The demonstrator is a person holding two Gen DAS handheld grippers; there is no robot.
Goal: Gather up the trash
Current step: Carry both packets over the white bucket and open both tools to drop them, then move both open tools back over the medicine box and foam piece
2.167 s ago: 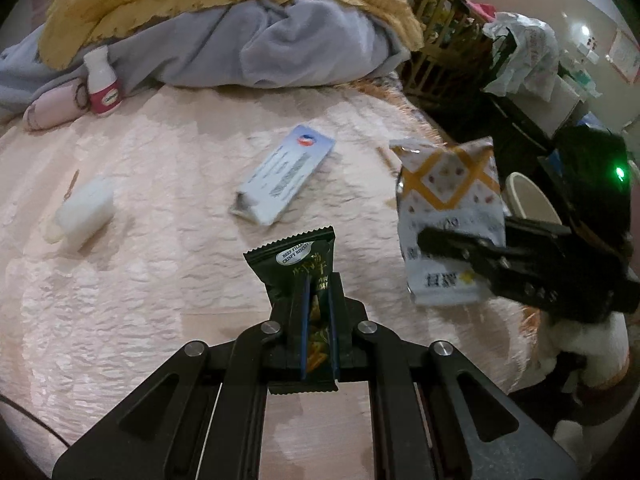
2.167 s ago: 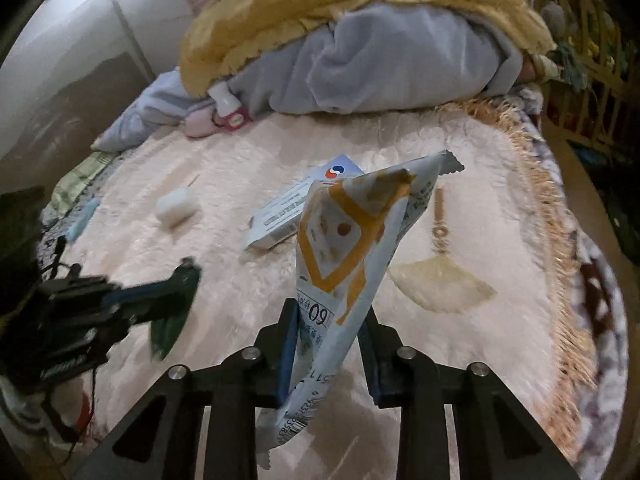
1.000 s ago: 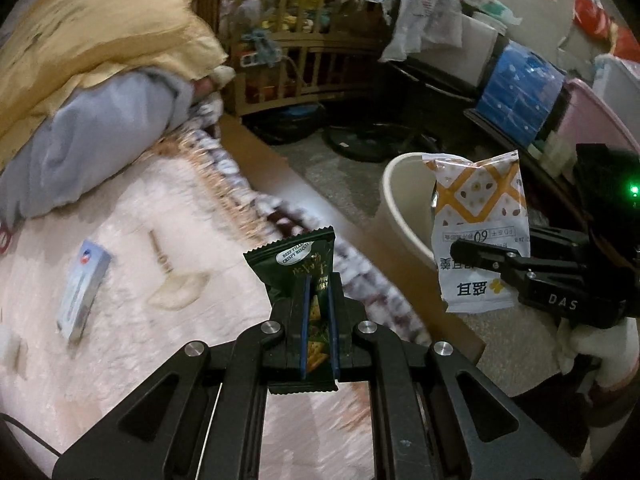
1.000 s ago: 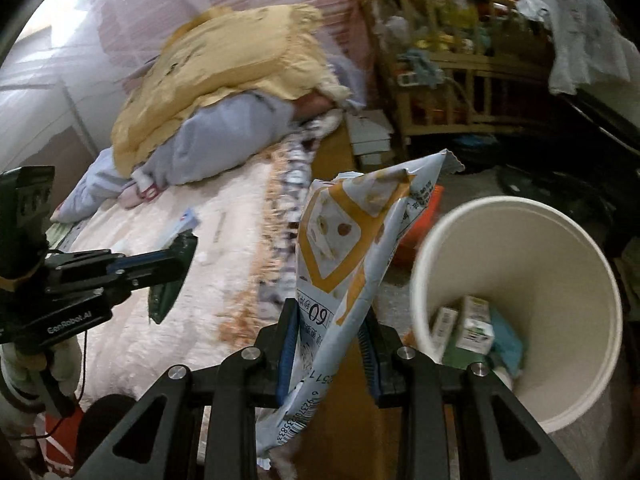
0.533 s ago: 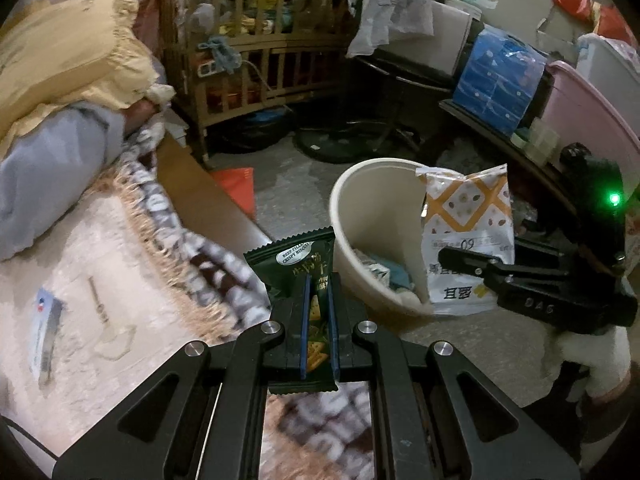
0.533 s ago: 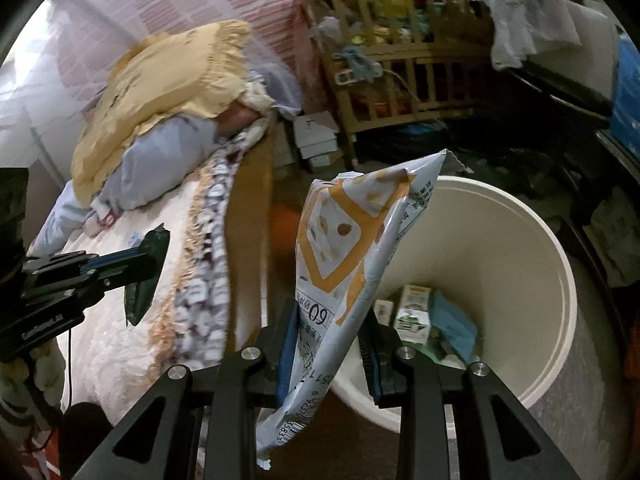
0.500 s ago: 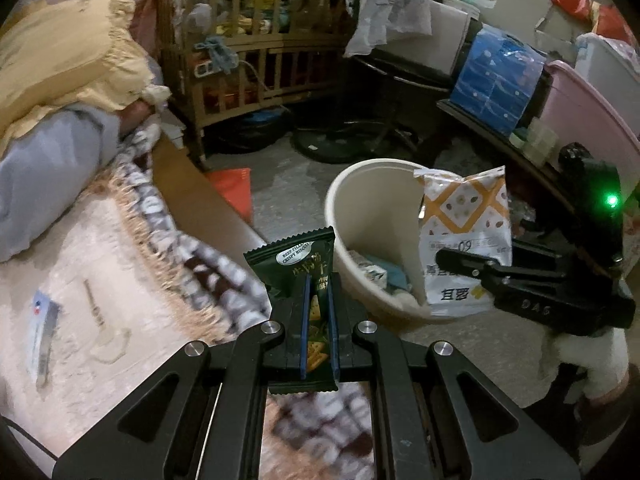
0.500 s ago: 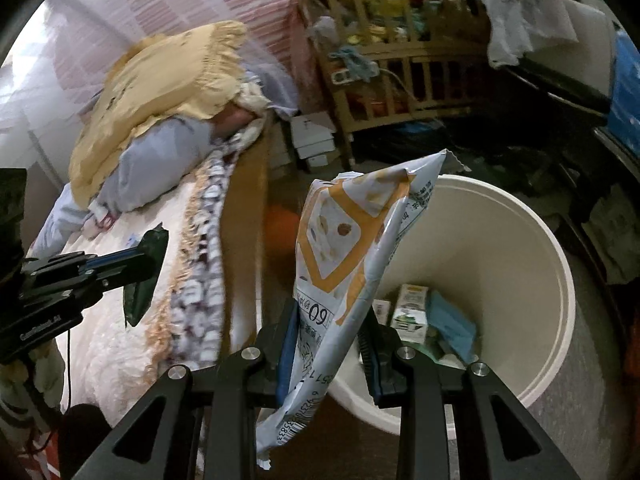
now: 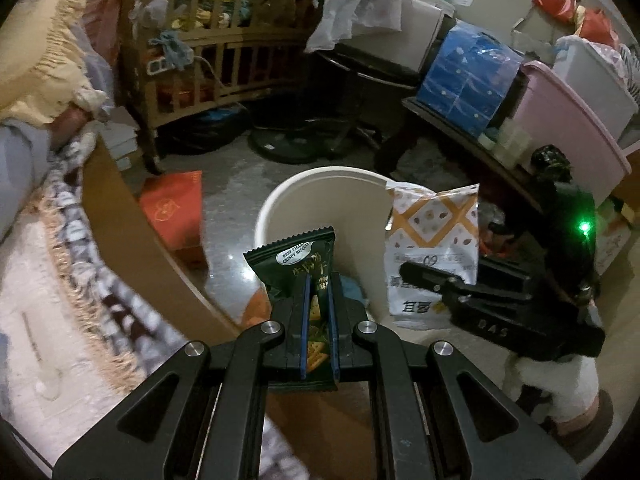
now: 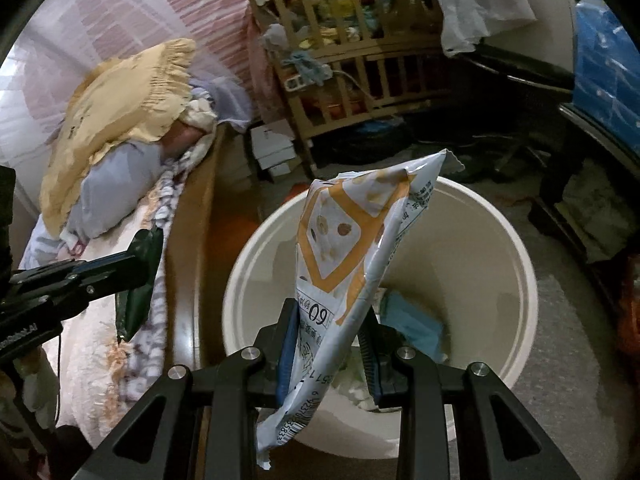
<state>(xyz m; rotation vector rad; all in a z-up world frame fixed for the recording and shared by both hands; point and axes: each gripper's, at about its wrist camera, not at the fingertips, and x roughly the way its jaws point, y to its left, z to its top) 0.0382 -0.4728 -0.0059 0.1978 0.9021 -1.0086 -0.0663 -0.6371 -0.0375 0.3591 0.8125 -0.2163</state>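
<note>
- Left wrist view: the left gripper [image 9: 319, 296] is clamping its blue-lined fingers [image 9: 305, 316] tight on a dark green biscuit wrapper [image 9: 298, 264], which is standing upright between them at the picture's centre.
- The cream trash bin [image 9: 304, 192] is sitting on the floor just beyond the wrapper, toward 12 o'clock, its rim partly hidden by the wrapper and by the bag beside it.
- At 3 o'clock the right gripper [image 9: 412, 274] is reaching in from the right, pinching a white and orange snack bag [image 9: 432, 236] that is hanging in front of the bin's right rim.
- An orange box [image 9: 174, 210] is lying on the floor at 10 o'clock, beside the wooden bed edge [image 9: 132, 224]; a wooden crib [image 9: 224, 52] is standing at 11 o'clock.

- Right wrist view: the right gripper [image 10: 330, 340] is holding the white and orange snack bag [image 10: 352, 248] with its fingers nearly closed on the bag's lower part; the bag is leaning toward 1 o'clock over the mouth of the trash bin [image 10: 516, 292].
- Boxes and scraps are lying at the bin's bottom, though the bag is covering much of them.
- At 9 o'clock the left gripper [image 10: 140, 264] is pointing in from the left, gripping the green biscuit wrapper [image 10: 136, 292] over the bed's fringed cover [image 10: 160, 216], left of the bin.
- A yellow pillow [image 10: 120, 112] is resting on the bed at 10 o'clock.
</note>
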